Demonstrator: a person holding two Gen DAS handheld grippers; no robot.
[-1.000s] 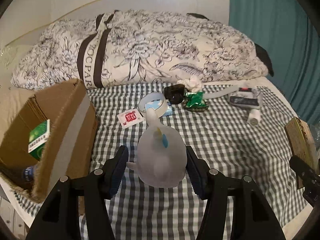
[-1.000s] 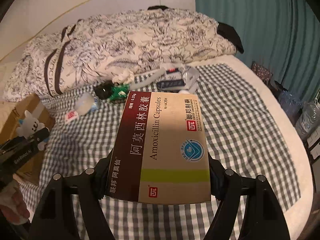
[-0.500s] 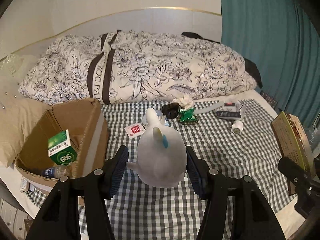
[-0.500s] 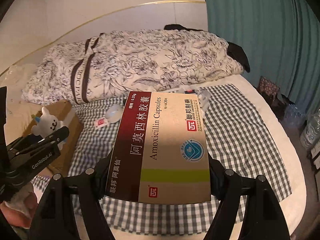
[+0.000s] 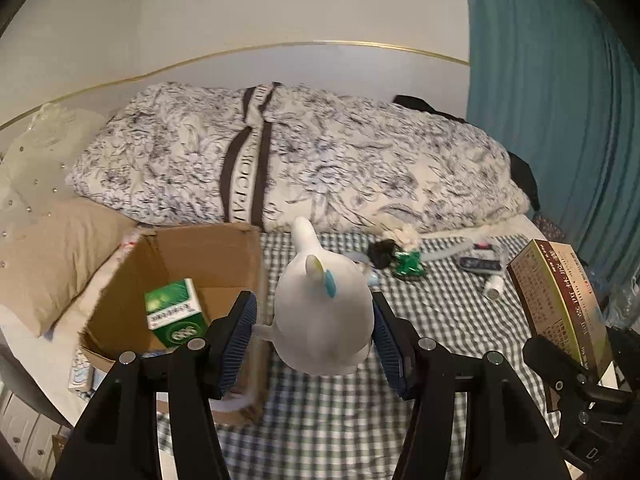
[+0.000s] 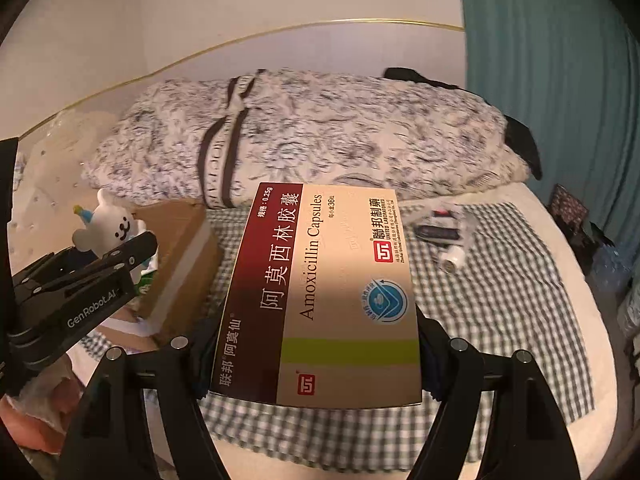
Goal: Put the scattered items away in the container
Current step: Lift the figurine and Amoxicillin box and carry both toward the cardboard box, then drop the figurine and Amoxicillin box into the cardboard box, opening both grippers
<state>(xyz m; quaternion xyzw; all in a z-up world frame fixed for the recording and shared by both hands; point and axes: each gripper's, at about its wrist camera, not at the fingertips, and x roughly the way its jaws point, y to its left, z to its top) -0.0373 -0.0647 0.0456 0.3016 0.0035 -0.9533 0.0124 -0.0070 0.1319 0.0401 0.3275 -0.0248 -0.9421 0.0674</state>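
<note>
Left fingers (image 5: 314, 334) clamped on white toy (image 5: 324, 320), held above the bed beside the cardboard box (image 5: 240, 248). Right fingers (image 6: 316, 364) clamped on amoxicillin carton (image 6: 332, 292), over the checked sheet (image 6: 500, 300). Green pack (image 5: 176, 312) inside box; small items (image 5: 476, 260) loose near duvet (image 5: 320, 152).

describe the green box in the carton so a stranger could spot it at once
On the bed, left of the checked sheet, sits an open cardboard carton. Inside leans a small green medicine box with a white band and "999" on its end, the only green box there.
</note>
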